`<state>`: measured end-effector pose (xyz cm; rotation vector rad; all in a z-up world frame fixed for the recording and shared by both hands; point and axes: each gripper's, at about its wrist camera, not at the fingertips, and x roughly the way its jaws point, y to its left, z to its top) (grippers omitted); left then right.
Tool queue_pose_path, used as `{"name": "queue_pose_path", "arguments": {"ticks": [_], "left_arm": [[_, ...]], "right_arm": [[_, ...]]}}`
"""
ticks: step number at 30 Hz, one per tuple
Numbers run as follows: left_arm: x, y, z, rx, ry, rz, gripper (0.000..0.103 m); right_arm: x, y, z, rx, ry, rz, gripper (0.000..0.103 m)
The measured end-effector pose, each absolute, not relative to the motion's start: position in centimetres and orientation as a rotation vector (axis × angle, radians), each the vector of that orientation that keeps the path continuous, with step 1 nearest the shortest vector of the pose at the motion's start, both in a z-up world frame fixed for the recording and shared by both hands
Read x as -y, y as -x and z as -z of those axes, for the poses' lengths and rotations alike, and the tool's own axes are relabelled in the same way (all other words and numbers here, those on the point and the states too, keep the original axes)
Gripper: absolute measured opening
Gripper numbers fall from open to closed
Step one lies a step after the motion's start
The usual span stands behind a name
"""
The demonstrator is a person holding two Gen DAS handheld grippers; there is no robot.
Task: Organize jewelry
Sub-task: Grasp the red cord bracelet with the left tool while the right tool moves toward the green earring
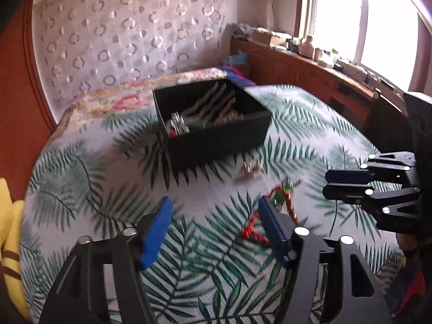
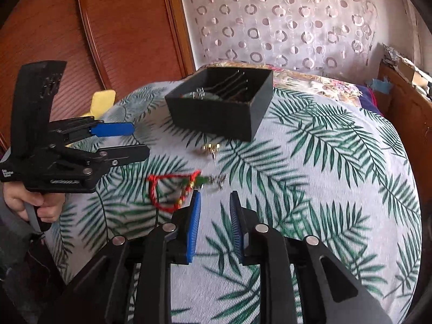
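Note:
A black jewelry box (image 1: 216, 132) (image 2: 221, 108) stands on the leaf-print cloth, with chains and a silver piece inside. A small gold piece (image 1: 249, 167) (image 2: 210, 149) lies just in front of it. A red cord bracelet with green and gold beads (image 1: 280, 197) (image 2: 172, 189) lies nearer. My left gripper (image 1: 216, 216) (image 2: 137, 141) is open and empty, its right finger beside the bracelet. My right gripper (image 2: 214, 202) (image 1: 328, 182) is open with a narrow gap, empty, just right of the bracelet.
The leaf-print cloth (image 2: 324, 175) covers a rounded surface with a floral cloth (image 1: 113, 100) behind the box. A yellow item (image 2: 101, 102) lies at the left edge. Wooden panels, a patterned curtain and a cluttered wooden sill (image 1: 310, 54) surround it.

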<state>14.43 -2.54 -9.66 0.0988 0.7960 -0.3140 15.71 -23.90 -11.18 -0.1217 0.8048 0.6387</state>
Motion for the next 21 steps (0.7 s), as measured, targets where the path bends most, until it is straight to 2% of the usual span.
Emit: {"name": "queue_pose_path", "arguments": {"ticks": [3, 8, 16, 17, 19, 21], "left_arm": [[2.7, -14.4, 10.7, -0.830, -0.092, 0.333, 0.045], [4.0, -14.3, 11.5, -0.855, -0.114, 0.370, 0.036], [5.0, -14.3, 12.0, -0.862, -0.161, 0.368, 0.026], [5.1, -14.3, 12.0, -0.859, -0.170, 0.363, 0.023], [5.3, -14.1, 12.0, -0.851, -0.199, 0.370, 0.007], [5.2, -13.9, 11.9, -0.853, -0.209, 0.366, 0.007]], "right_arm": [[24.0, -15.0, 11.5, -0.804, 0.122, -0.634, 0.025], [24.2, -14.5, 12.0, -0.810, 0.104, -0.631, 0.028], [24.0, -14.2, 13.1, -0.823, 0.100, -0.626, 0.028], [24.0, -14.2, 13.1, -0.825, 0.099, -0.626, 0.028], [24.0, -14.3, 13.1, -0.828, 0.093, -0.626, 0.028], [24.1, -14.4, 13.1, -0.829, 0.091, -0.625, 0.028]]}}
